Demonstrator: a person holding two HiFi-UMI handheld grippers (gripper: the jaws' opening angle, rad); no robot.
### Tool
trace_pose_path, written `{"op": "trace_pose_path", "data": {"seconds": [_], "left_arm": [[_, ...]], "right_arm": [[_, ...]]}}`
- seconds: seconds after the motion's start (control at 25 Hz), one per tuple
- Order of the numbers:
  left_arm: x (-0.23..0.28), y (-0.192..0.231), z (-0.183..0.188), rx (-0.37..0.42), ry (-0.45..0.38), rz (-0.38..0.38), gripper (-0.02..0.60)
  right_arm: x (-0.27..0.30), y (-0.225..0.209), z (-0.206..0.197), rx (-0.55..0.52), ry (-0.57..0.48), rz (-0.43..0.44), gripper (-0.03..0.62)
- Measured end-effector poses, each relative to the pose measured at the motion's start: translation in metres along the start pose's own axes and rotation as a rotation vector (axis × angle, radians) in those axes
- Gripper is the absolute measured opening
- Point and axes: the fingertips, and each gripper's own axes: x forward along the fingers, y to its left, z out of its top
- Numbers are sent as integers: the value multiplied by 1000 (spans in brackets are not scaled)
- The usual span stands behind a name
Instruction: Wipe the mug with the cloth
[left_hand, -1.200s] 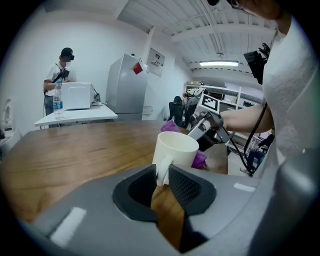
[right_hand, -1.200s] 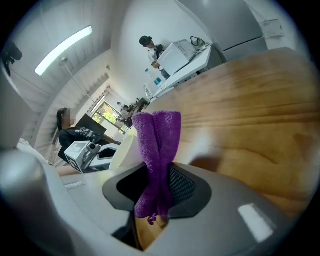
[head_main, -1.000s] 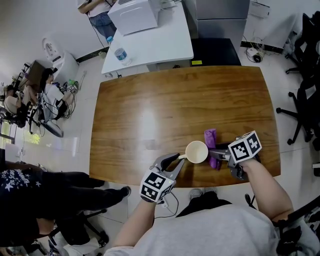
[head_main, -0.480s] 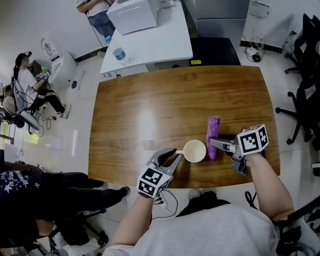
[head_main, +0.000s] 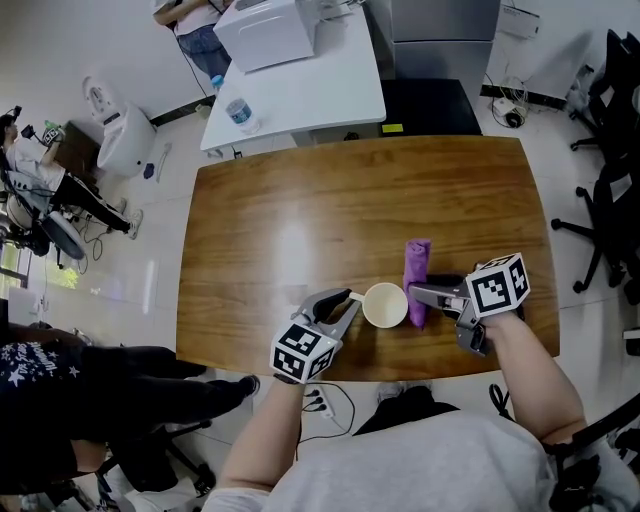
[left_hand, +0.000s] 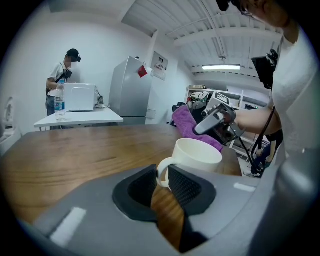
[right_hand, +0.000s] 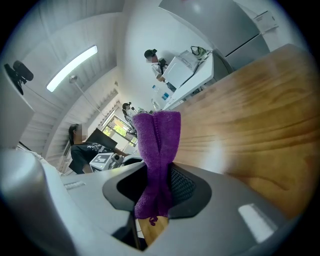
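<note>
Glossy brown wooden table (head_main: 350, 200) stands on a pale office floor, with a white side table (head_main: 300, 90) behind it. Near the front edge, the left gripper (head_main: 343, 298) (left_hand: 161, 181) has its jaws narrowed onto the loop handle (left_hand: 162, 170) of a round white ceramic mug (head_main: 385, 304) (left_hand: 197, 157), whose mouth faces up. Just right of the mug hangs a folded purple cloth (head_main: 415, 272) (right_hand: 157, 150), close against the mug's side; whether they touch cannot be told. The right gripper (head_main: 424, 293) (right_hand: 156, 192) pinches the cloth's lower end between its pads, and the rest stands up beyond the jaws.
</note>
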Motion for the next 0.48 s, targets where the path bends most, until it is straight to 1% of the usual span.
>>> {"op": "trace_pose_path", "data": {"seconds": [0.12, 0.32, 0.4, 0.48], "left_arm": [[4, 3, 1, -27, -9, 2, 55], [9, 4, 3, -47, -16, 12, 43], [10, 5, 3, -41, -14, 17, 38], [11, 6, 3, -45, -17, 18, 37]], "right_arm": [[6, -7, -8, 2, 34, -12, 121], [16, -28, -36, -31, 137, -101, 121], [18, -31, -44, -34, 161, -110, 121], [20, -31, -46, -24, 165, -101, 121]]}}
